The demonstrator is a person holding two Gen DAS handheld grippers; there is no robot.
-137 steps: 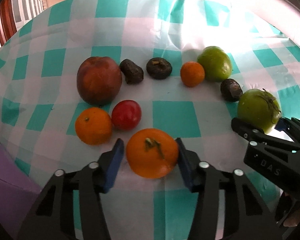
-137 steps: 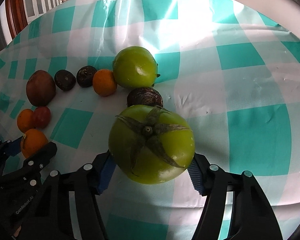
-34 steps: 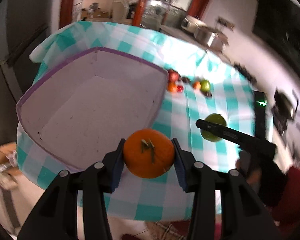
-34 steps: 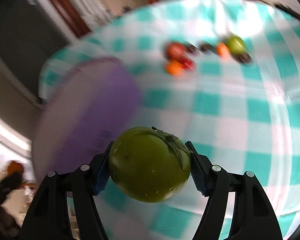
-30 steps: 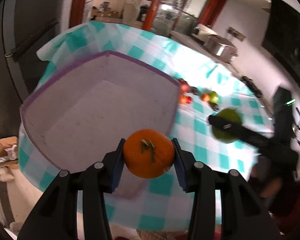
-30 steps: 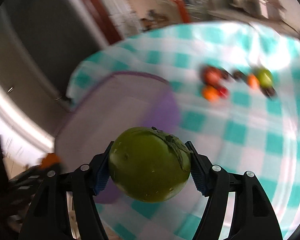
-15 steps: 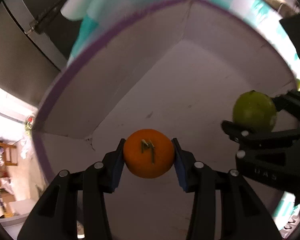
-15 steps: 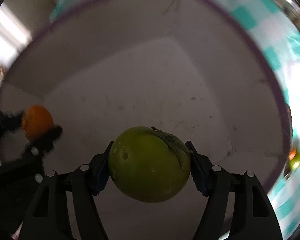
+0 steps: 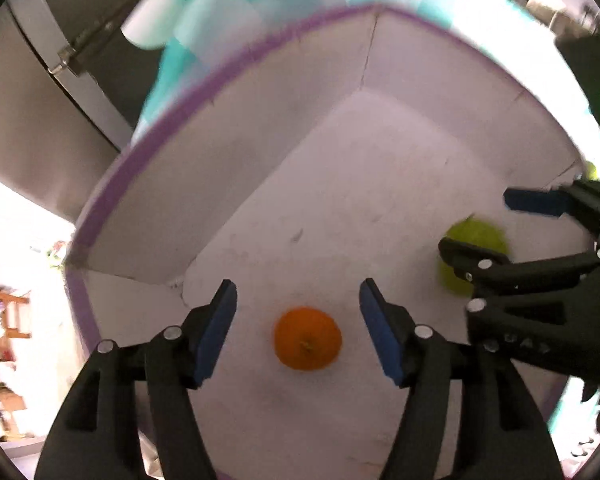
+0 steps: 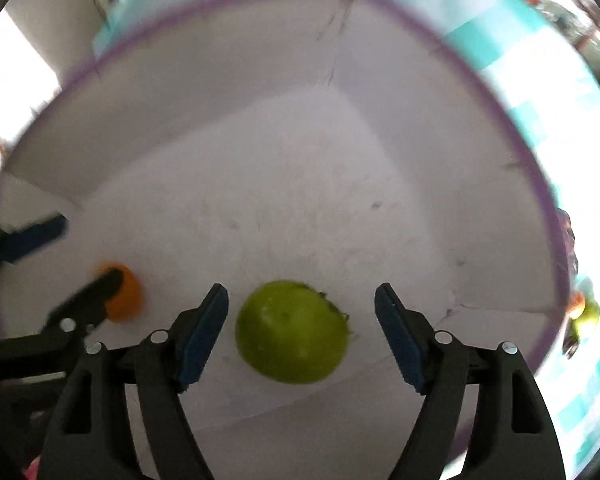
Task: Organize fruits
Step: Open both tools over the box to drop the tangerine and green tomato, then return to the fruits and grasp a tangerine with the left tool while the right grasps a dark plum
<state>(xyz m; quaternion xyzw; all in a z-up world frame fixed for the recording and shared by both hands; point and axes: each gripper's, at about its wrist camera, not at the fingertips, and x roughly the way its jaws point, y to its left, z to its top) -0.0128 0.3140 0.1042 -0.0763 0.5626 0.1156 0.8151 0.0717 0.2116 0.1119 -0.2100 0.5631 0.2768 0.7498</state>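
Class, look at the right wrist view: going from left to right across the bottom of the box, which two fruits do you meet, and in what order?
Orange fruit → green fruit, both inside the purple-rimmed box.

Both wrist views look steeply down, close in, into the purple-rimmed box [image 9: 204,184]. They share its floor: the left view catches the right tool [image 9: 512,224] at right, and the right view, somewhat blurred, shows the left tool [image 10: 60,256] at left.

A table under a teal-and-white checked cloth [image 10: 496,40] carries a pale box with a purple rim [image 9: 236,60] — its side reaches the table's edge. Farther off on the cloth lie a few blurred fruits [image 10: 584,310] — orange and green.
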